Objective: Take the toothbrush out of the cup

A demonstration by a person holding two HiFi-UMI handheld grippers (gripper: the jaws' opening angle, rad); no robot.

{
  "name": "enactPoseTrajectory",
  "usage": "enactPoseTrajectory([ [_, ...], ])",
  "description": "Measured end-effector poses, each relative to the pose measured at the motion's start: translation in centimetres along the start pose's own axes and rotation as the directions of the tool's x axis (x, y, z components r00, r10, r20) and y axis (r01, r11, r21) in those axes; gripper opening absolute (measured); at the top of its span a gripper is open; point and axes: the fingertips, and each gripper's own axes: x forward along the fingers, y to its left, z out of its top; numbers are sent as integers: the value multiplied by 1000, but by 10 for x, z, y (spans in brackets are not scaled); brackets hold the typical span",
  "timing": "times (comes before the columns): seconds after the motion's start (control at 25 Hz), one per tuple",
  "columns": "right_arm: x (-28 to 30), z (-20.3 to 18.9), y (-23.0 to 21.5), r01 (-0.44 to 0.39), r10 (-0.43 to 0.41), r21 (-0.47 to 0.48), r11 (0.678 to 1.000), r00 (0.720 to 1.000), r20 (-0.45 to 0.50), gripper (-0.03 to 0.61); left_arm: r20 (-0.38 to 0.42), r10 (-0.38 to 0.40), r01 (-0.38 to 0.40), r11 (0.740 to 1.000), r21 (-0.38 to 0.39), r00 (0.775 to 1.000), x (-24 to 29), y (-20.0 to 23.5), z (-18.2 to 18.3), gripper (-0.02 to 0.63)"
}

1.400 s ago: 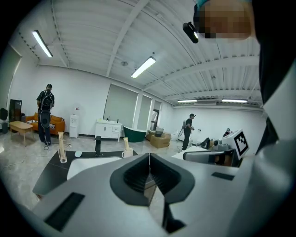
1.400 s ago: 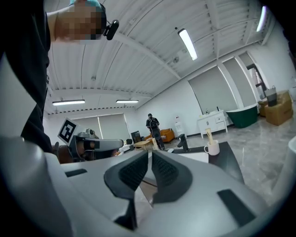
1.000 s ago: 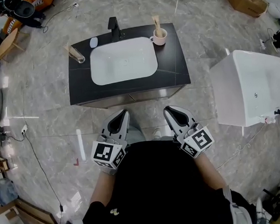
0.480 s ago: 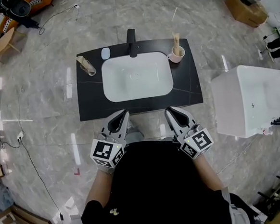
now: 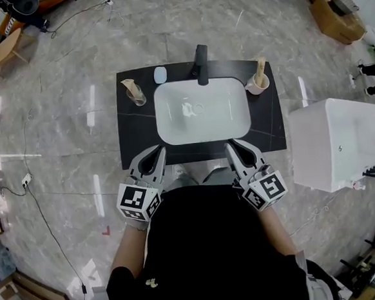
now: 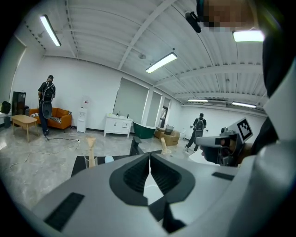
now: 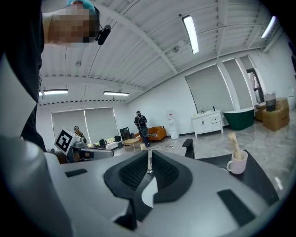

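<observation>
The pale wooden toothbrush (image 5: 259, 68), its foot hidden in a pinkish ceramic cup (image 5: 257, 85), stands at the black counter's (image 5: 132, 134) back-right corner. The left hand-held gripper (image 5: 154, 154) and right hand-held gripper (image 5: 235, 147), both closed and empty, hang at the front edge, well apart from the toothbrush.

grippers (image 5: 155, 153) (image 5: 234, 147) 2 | cup (image 5: 258, 85) 1 | glass (image 5: 137, 98) 1 | sink (image 5: 224, 120) 1 | faucet (image 5: 200, 56) 1

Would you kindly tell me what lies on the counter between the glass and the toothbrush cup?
In the head view: the white basin, the black faucet behind it and a small pale oval object.
</observation>
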Motion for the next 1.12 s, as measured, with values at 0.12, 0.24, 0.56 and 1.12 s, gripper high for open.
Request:
enactPoseTrajectory([
  [0.12, 11, 0, 2, -6, 6, 8, 1000, 1000, -4, 44, -13, 25, -25, 1000, 0, 1000, 0, 18, 0, 25],
  [0.24, 15, 1, -4, -11, 11, 15, 1000, 1000, -5, 44, -27, 48, -48, 999, -2, 998, 4, 27, 0, 25],
  [0.56, 13, 7, -35, -23, 23, 46, 999, 1000, -13, 44, -69, 163, -165, 986, -27, 984, 20, 51, 3, 26],
  [1.12, 2, 23, -83, 42, -43, -38, 998, 999, -25, 44, -37, 371, -373, 924, -79, 928, 63, 128, 5, 73],
])
